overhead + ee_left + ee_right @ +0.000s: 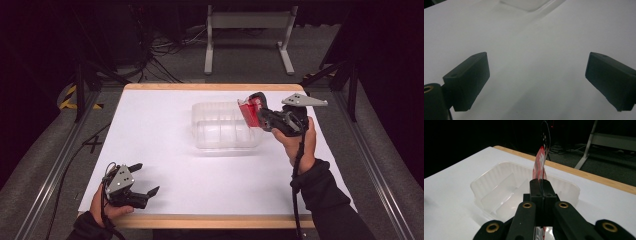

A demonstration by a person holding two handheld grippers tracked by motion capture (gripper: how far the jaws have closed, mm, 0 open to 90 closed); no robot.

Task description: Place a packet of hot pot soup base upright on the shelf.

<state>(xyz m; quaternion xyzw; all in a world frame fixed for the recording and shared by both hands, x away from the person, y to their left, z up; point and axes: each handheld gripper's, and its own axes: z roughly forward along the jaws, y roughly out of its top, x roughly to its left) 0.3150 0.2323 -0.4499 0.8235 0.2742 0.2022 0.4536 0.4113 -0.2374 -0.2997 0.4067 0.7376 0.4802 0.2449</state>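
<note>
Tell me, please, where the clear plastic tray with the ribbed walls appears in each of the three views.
High view: the clear plastic tray lies on the white table, right of centre, toward the far edge.
Left gripper view: its blurred corner is at the top edge.
Right gripper view: it lies centre-left, behind the shut tongs.
Shared landmark: the white table top.

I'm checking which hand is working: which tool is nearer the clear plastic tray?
Right. The right tool hangs at the clear plastic tray's right end, gripping a red packet; the left tool rests open at the table's near-left corner.
</note>
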